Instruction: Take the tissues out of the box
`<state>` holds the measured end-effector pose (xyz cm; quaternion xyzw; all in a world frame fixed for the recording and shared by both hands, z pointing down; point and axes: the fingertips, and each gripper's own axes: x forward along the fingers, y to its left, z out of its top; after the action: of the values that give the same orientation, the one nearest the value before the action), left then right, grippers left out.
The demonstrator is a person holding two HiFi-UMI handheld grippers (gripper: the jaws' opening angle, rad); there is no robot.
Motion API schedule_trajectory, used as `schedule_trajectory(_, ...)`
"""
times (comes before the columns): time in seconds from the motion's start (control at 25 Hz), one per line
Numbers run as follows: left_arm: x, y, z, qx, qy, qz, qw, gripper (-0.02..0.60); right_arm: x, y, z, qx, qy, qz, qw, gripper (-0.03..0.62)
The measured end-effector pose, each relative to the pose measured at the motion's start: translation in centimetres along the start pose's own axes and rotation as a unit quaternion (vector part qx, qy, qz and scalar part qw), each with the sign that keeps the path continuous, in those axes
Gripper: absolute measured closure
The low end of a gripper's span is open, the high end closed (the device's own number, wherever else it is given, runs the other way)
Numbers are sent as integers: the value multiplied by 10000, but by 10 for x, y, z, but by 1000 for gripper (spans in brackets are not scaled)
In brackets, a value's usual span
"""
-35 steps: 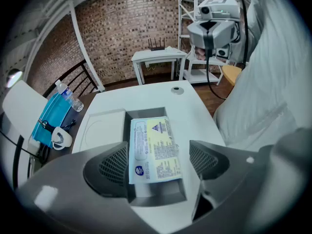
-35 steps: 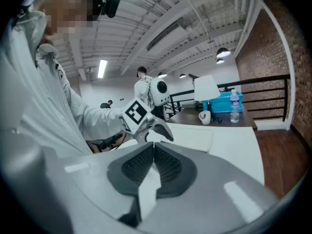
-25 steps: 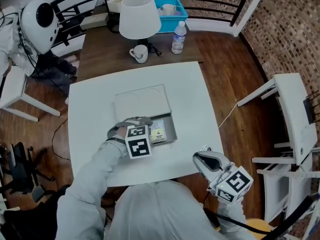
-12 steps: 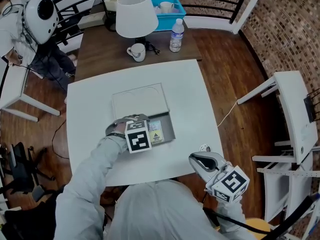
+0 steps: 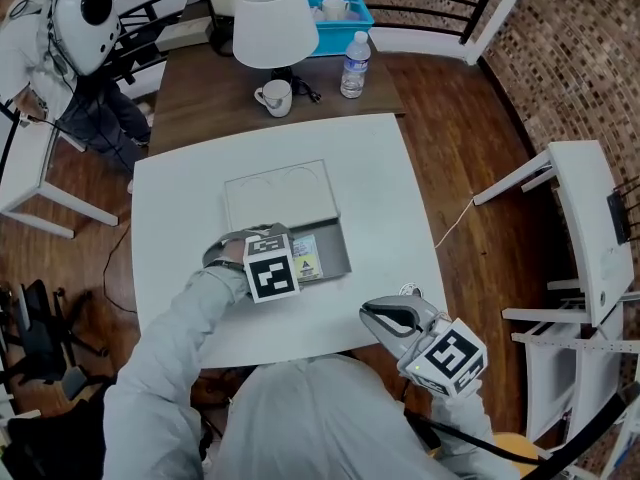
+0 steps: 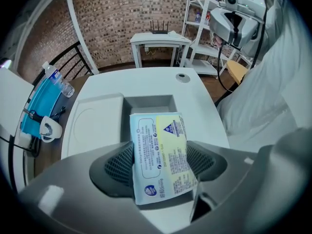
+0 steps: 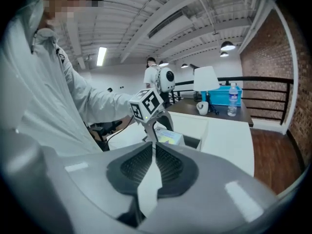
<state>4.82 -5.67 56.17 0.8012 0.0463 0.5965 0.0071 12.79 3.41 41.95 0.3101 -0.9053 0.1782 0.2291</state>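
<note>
The tissue pack (image 6: 161, 155), pale blue and yellow with print, stands tilted between the pads of my left gripper (image 6: 158, 164). The jaws are closing and both pads touch its sides. Beyond it lies the open grey box (image 6: 148, 103) with its flat lid (image 6: 95, 123) to the left. In the head view the left gripper (image 5: 292, 260) hovers over the box (image 5: 341, 252), and the tissue pack (image 5: 307, 258) peeks out beside the marker cube. My right gripper (image 5: 378, 314) hangs off the table's front right corner, shut and holding nothing, seen also as the right gripper (image 7: 152, 164).
The box sits on a white square table (image 5: 380, 188). On the dark table behind stand a lamp (image 5: 275, 23), a mug (image 5: 272, 98), a water bottle (image 5: 353, 68) and a blue bin (image 5: 340, 13). A white shelf unit (image 5: 590, 238) is at the right, with a small round disc (image 5: 408, 292) near the front edge.
My right gripper has drifted left toward the table's front corner. The left gripper has shifted slightly left over the box, with the pack between its jaws.
</note>
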Motion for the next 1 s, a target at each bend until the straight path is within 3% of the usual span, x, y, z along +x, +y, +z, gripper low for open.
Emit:
schedule_trajectory(0.16, -33, -2, -1, -146, -274, 59, 9995, 232, 17, 6, 9, -308, 383, 272, 9984, 577)
schedule_trajectory(0.32, -100, -9, -12, -238, -586, 296, 9976, 230, 35, 17, 21, -636, 609, 637, 9941, 577)
schedule_trajectory(0.48, -168, -9, -57, -576, -480, 809, 9939, 229, 53, 28, 31, -884, 726, 950, 9889, 577)
schedule_trajectory(0.6, -198, -7, -99, -1080, -437, 1219, 9857, 229, 63, 38, 35, -882, 706, 1124, 9872, 577)
schedule_trajectory(0.72, -189, -16, -144, -1707, -483, 1211, 9767, 228, 76, 54, 36, -889, 787, 1304, 9843, 577)
schedule_trajectory(0.84, -148, -36, -186, -2269, -490, 878, 9687, 227, 92, 71, 40, -937, 852, 1482, 9808, 577)
schedule_trajectory(1.0, -77, -44, -214, -2588, -544, 593, 9626, 225, 105, 82, 44, -885, 906, 1547, 9798, 577)
